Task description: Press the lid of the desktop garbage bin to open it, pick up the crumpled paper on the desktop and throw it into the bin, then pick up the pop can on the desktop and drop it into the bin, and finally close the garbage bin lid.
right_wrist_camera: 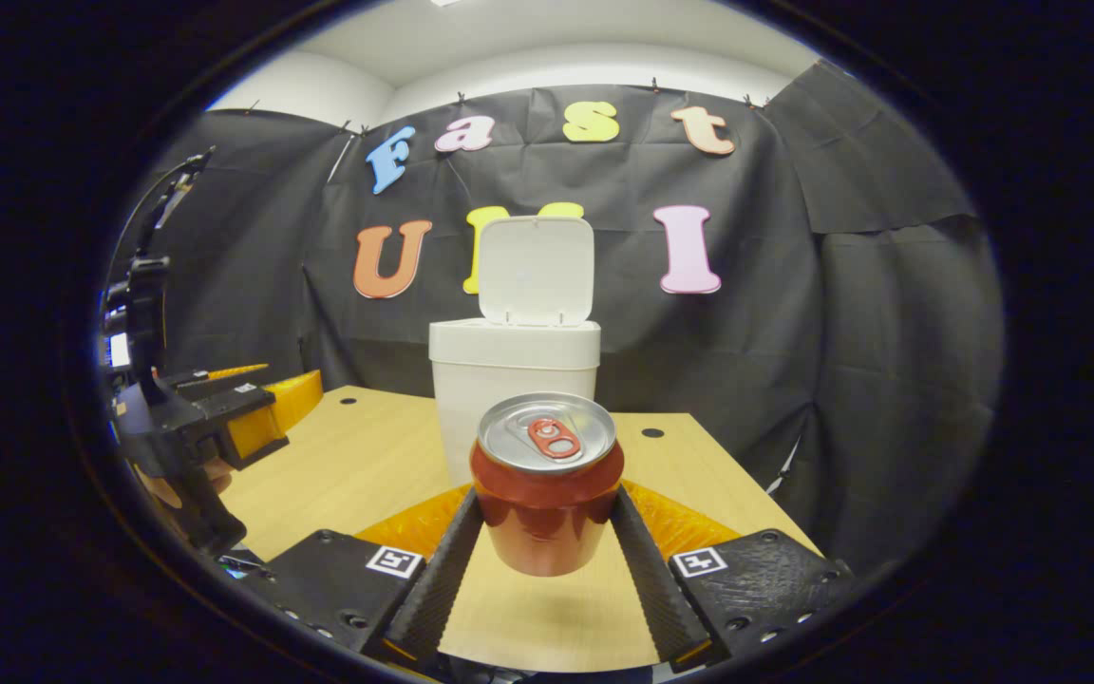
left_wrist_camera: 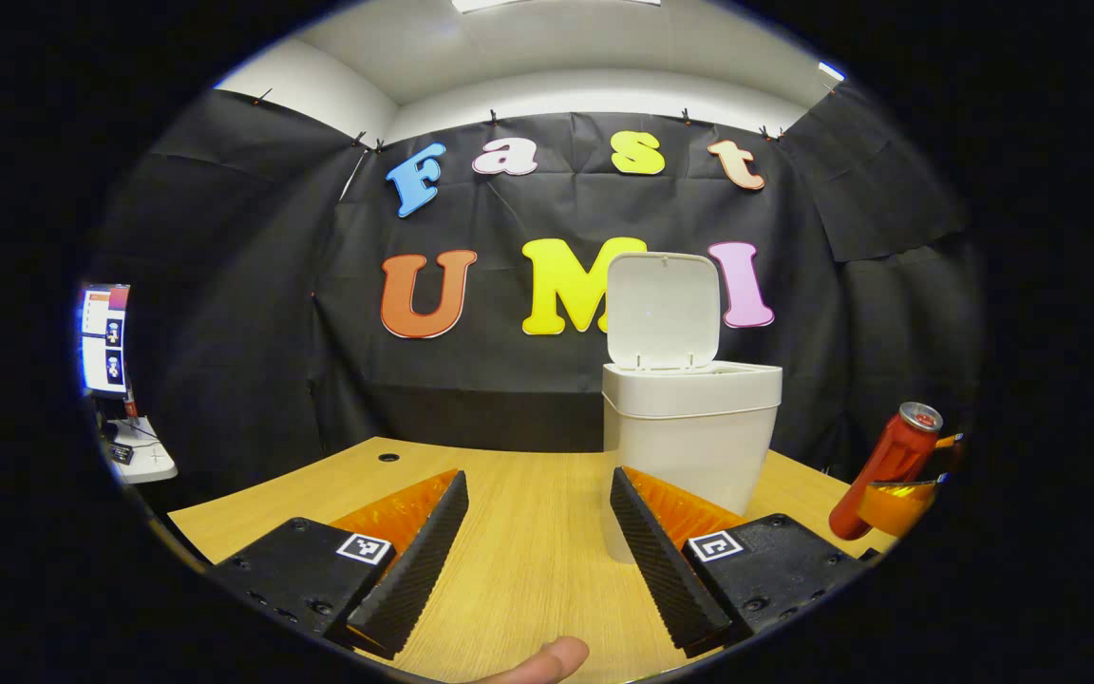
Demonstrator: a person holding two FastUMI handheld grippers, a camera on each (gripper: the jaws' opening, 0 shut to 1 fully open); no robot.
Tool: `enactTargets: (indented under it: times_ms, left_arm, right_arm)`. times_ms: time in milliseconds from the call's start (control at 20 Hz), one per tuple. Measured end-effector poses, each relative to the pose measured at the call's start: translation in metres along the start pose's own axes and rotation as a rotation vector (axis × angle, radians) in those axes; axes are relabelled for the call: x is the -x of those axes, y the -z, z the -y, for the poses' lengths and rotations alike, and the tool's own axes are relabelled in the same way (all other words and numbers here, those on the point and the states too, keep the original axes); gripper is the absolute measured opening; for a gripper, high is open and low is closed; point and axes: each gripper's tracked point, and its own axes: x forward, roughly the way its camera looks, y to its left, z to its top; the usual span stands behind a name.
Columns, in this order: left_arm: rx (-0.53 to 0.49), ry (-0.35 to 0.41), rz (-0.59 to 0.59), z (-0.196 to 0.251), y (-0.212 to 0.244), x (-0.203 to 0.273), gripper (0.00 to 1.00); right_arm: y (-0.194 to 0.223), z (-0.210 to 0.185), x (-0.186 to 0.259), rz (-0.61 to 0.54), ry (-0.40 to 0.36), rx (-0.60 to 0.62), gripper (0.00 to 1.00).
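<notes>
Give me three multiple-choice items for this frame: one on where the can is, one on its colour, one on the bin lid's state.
1. Where is the pop can?
A. Lying on the table
B. Between the fingers of the right tongs
C. Inside the garbage bin

2. What colour is the can's body?
A. Red
B. Green
C. Blue

3. What state is the bin lid in?
A. Shut flat
B. Taken off and lying on the table
C. Standing open

Key: 1 B, both fingers press its sides and it hangs above the table; 2 A, red below a silver top in the right gripper view; 3 C, the lid stands upright behind the rim in both views.
</notes>
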Motion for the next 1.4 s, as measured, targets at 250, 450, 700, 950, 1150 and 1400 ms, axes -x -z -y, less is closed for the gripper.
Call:
enactTargets:
  times_ms: [250, 450, 700, 950, 1150, 1400]
  left_arm:
    - [-0.001, -0.008, 0.015, -0.018, -0.004, 0.018, 0.97]
    - [-0.032, -0.006, 0.012, -0.025, 0.0, 0.028, 0.97]
    - [-0.012, 0.008, -0.036, -0.026, 0.011, 0.028, 0.97]
    - [-0.035, 0.005, -0.052, -0.03, 0.018, 0.027, 0.98]
    - [-0.022, 0.019, -0.058, -0.027, 0.019, 0.026, 0.98]
    - [-0.013, 0.023, -0.074, -0.03, 0.022, 0.026, 0.97]
  right_arm:
    - [-0.025, -0.011, 0.005, 0.028, 0.004, 0.018, 0.8]
    - [-0.055, -0.019, 0.003, 0.043, 0.005, 0.052, 0.8]
    - [-0.102, -0.024, -0.009, 0.079, 0.049, 0.091, 0.8]
    - [-0.143, -0.035, -0.041, 0.063, 0.064, 0.097, 0.8]
    - [-0.176, -0.028, -0.075, 0.055, 0.096, 0.071, 0.8]
    - [-0.212, -0.027, -0.133, 0.055, 0.12, 0.028, 0.8]
